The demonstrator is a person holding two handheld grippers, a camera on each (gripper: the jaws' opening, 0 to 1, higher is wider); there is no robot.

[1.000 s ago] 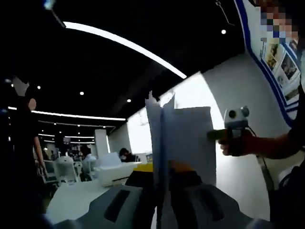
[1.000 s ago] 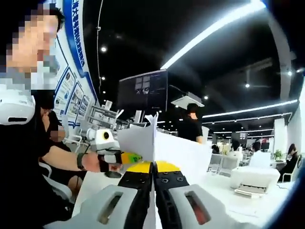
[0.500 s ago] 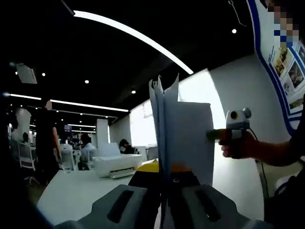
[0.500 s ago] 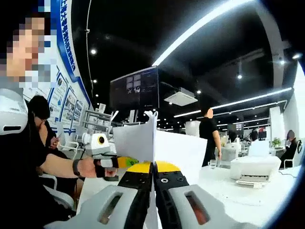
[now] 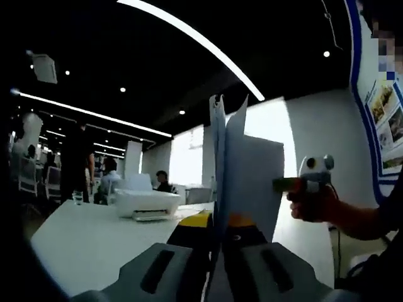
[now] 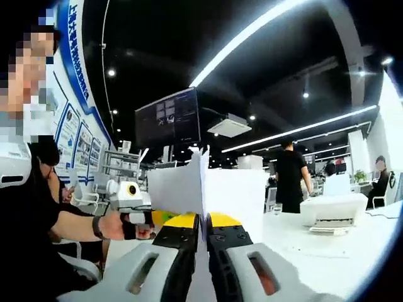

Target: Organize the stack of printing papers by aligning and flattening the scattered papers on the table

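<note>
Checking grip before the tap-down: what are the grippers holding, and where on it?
Both hold the stack of papers upright: the left gripper and the right gripper each clamp an edge.

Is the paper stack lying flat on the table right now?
No, the paper stack stands upright on edge, clamped between the jaws of the left hand-held gripper above the white table.

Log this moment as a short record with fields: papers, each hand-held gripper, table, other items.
papers: a stack of white papers held upright on edge, top edges uneven
left hand-held gripper: shut on the papers
right hand-held gripper: shut on the papers from the opposite side
table: white table below the stack
other items: white printer on the table; a person standing in the background
</note>
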